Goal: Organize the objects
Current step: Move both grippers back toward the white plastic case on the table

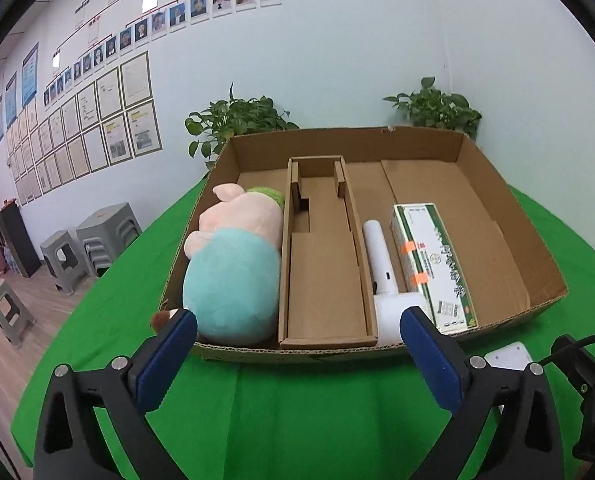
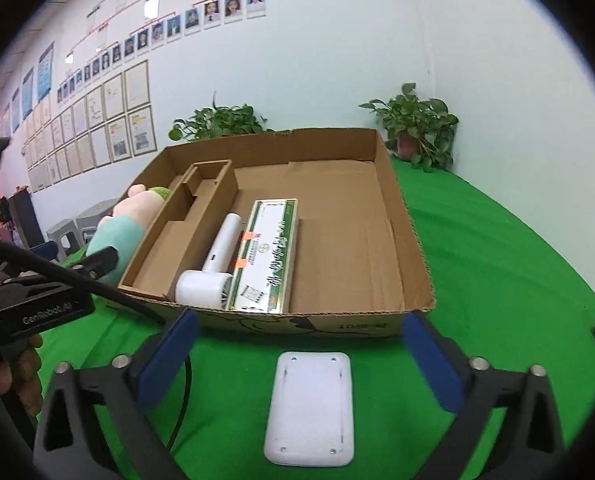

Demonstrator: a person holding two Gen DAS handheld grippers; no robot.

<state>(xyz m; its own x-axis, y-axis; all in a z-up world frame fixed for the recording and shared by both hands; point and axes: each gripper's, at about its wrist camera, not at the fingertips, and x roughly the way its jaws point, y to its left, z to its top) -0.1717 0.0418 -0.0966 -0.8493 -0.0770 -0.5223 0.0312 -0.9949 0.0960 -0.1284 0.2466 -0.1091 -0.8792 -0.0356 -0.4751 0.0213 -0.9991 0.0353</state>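
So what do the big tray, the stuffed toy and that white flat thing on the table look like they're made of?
Tray: brown corrugated cardboard, matte; fluting shows along its cut edges.
Stuffed toy: soft plush fabric, with a fuzzy pink and teal surface.
White flat thing: probably moulded plastic, smooth and slightly matte, with small screw recesses at its corners; the look alone can't confirm it.

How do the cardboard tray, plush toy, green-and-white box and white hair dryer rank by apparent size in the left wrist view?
1. cardboard tray
2. plush toy
3. green-and-white box and white hair dryer: too alike, dryer partly hidden.
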